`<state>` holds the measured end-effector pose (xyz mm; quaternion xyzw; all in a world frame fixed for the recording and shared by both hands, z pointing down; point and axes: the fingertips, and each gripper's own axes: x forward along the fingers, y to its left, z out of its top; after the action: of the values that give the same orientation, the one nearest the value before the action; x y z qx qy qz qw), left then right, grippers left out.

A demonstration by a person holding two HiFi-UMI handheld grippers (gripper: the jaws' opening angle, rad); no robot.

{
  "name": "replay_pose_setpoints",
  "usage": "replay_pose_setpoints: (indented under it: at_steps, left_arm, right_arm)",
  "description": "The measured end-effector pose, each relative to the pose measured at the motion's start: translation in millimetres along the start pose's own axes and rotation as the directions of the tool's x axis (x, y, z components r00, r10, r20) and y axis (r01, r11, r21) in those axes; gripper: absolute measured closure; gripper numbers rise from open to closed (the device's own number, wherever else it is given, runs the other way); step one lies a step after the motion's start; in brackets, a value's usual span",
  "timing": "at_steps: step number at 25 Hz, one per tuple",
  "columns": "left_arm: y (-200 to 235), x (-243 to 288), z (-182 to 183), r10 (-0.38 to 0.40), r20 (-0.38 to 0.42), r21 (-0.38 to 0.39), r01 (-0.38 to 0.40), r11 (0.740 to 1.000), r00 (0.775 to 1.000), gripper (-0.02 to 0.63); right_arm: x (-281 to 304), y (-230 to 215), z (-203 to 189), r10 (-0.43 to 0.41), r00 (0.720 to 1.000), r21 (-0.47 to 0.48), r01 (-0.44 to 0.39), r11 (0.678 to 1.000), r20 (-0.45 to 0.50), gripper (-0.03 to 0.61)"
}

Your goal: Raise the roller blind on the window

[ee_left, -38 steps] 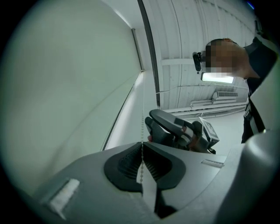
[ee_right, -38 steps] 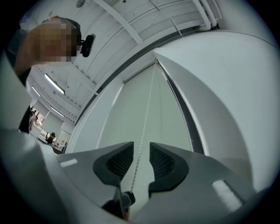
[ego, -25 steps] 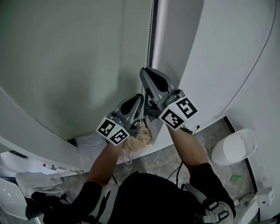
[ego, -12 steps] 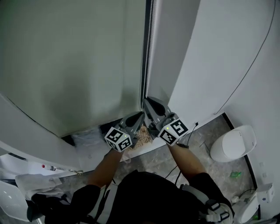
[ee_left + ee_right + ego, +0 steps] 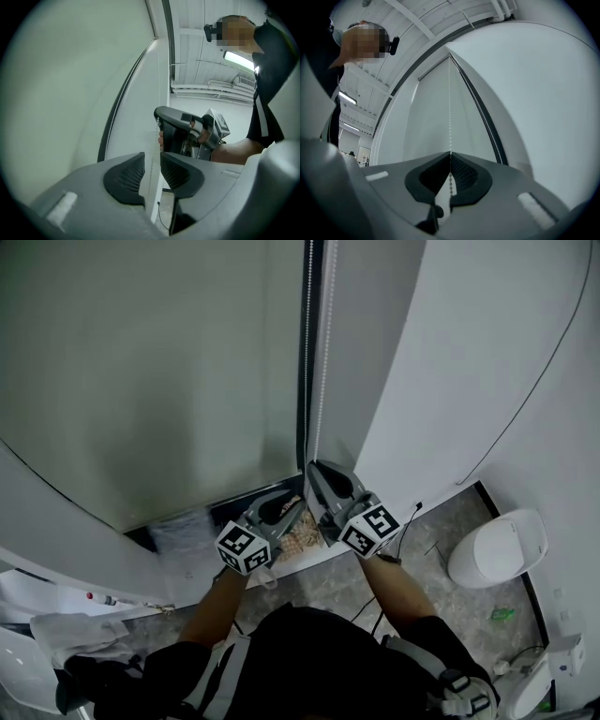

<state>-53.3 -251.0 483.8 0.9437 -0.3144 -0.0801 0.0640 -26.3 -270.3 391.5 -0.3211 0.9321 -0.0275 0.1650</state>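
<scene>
- Pale grey-green fabric of the roller blind (image 5: 159, 371) fills the head view from 9 to 12 o'clock. Its bottom edge hangs low, with a dark gap beneath it at 8 o'clock.
- A crumpled white cloth (image 5: 66, 629) lies on the floor at 8 o'clock, well apart from both hands.
- The dark window frame (image 5: 305, 352) runs straight up at 12 o'clock along the blind's right edge. The white bead chain (image 5: 323, 352) hangs just beside it.
- The left gripper (image 5: 289, 507) sits just below centre. Its jaws have just been opening, and the chain runs through the gap without either pad pressing on it.
- A beige woven item (image 5: 302, 538) shows under and between the two grippers.
- The right gripper (image 5: 317, 474) is just beside the left one and a little higher. Its jaws are clamped on the chain, which passes up out of the pinch.
- A bare white wall (image 5: 487, 352) stands from 1 to 3 o'clock with a thin cable (image 5: 525, 399) running down it, so there is little room sideways.
- A white rounded container (image 5: 497, 549) stands on the grey floor (image 5: 441, 521) at 4 o'clock, clear of the arms.
- Only the gripper views show the chain in the jaws. The left gripper view also shows a ceiling lamp (image 5: 239, 58) and the other gripper at 2 o'clock.
</scene>
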Motion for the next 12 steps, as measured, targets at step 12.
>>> replay_pose_setpoints:
  at_steps: [12]
  left_arm:
    - [2, 50, 227, -0.242, 0.306, 0.049, 0.239, 0.97, 0.921, 0.471]
  right_arm:
    - [-2, -8, 2, 0.015, 1.0, 0.013, -0.015, 1.0, -0.025, 0.568]
